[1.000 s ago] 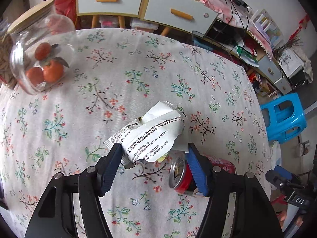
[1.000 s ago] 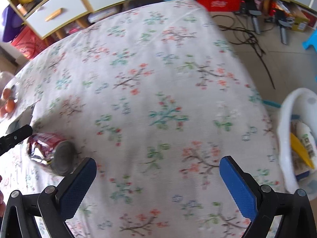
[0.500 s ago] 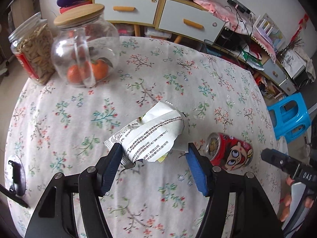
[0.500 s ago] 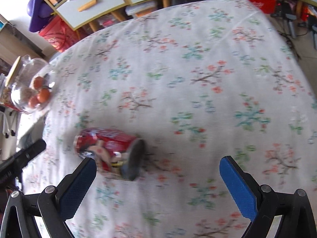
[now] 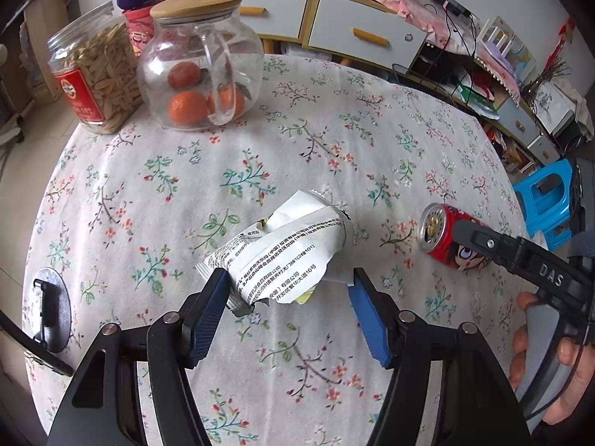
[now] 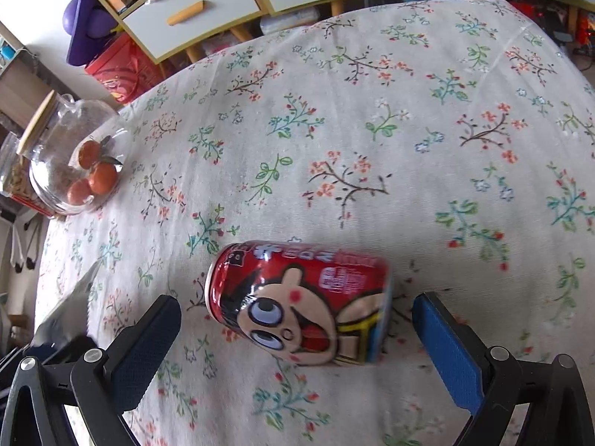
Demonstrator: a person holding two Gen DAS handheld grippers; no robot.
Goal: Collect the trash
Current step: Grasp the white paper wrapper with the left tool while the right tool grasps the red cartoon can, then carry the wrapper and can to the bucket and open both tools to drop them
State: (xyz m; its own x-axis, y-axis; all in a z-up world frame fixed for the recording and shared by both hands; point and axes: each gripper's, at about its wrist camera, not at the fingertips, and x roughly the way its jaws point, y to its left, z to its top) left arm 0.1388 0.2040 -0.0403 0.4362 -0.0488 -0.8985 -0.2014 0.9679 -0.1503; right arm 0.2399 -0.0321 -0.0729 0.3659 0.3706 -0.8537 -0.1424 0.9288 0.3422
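Note:
A crumpled white wrapper with black print hangs a little above the floral tablecloth, and my left gripper is shut on it, one pad at each end. A red cartoon drink can lies on its side on the cloth. My right gripper is open and straddles the can, with both pads clear of it. In the left wrist view the can lies to the right of the wrapper, partly behind a black right finger.
A glass jar of oranges with a wooden lid and a jar of seeds stand at the table's far left. A round dark object lies at the left edge. A blue stool stands beyond the right edge, drawers behind.
My left gripper carried the wrapper away from the can, and the two jars came fully into view. My right gripper swept left across the table until the can lay between its open fingers.

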